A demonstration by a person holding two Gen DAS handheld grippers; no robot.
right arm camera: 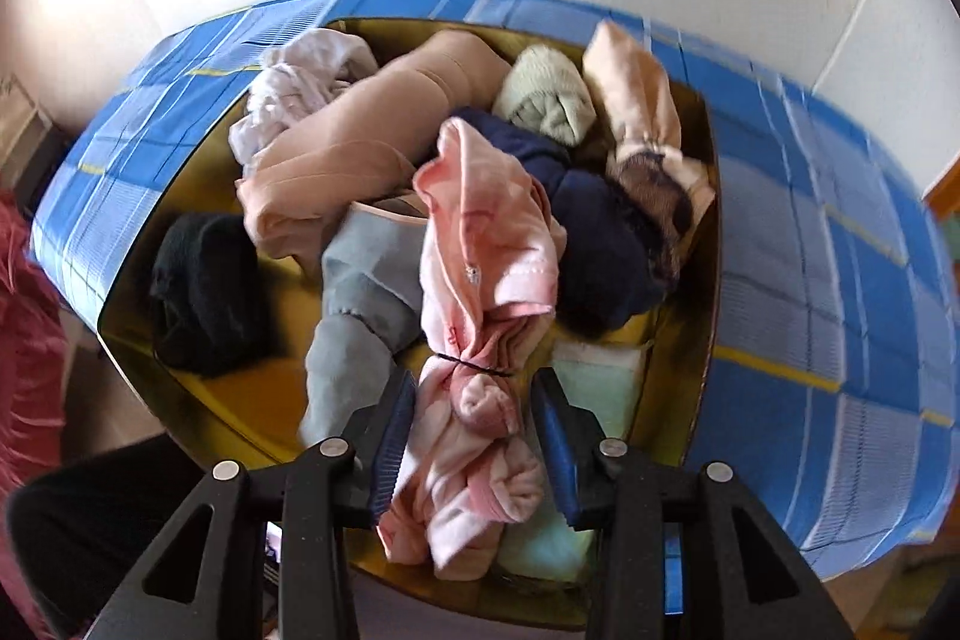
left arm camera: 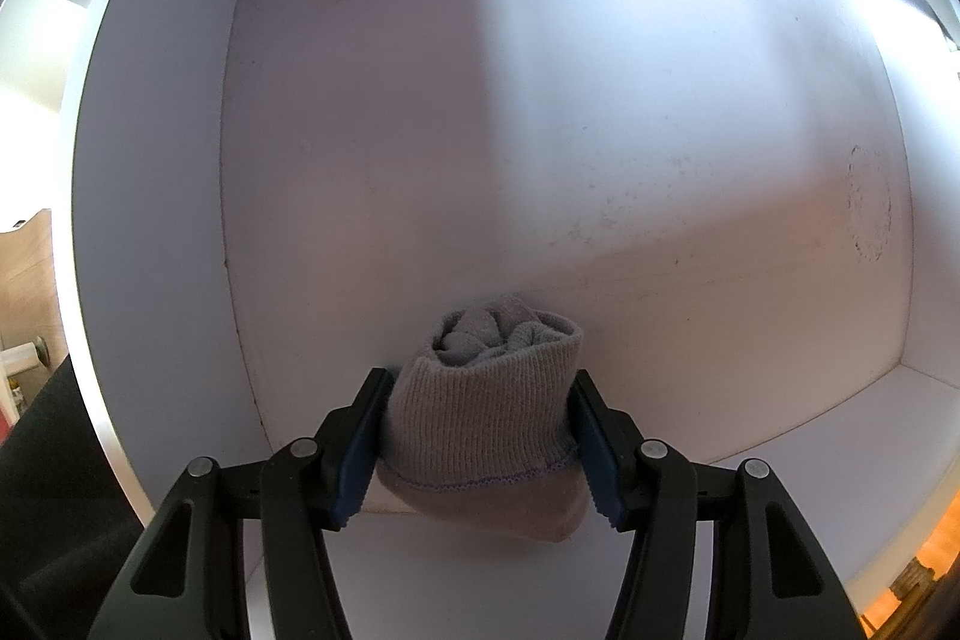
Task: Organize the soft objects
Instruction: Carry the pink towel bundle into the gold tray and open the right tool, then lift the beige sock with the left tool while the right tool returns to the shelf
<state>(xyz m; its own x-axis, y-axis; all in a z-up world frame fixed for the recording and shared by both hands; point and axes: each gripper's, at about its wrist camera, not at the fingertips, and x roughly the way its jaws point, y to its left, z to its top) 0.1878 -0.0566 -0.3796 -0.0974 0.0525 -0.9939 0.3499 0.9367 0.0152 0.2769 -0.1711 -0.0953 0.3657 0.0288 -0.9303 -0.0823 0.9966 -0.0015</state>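
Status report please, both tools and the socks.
Left tool shut on grey rolled sock inside white drawer. Right tool open around pink bundle. Nothing blocking.

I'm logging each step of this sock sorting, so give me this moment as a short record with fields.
left gripper: shut on a rolled beige sock, pads pressing both sides
left setting: inside a white drawer, nothing else seen in it
right gripper: open, jaws either side of a pink garment bundle tied with a dark band, one pad close against it, the other clear
source: cardboard box on a blue checked cloth
also in box: black sock, navy item, pale green sock
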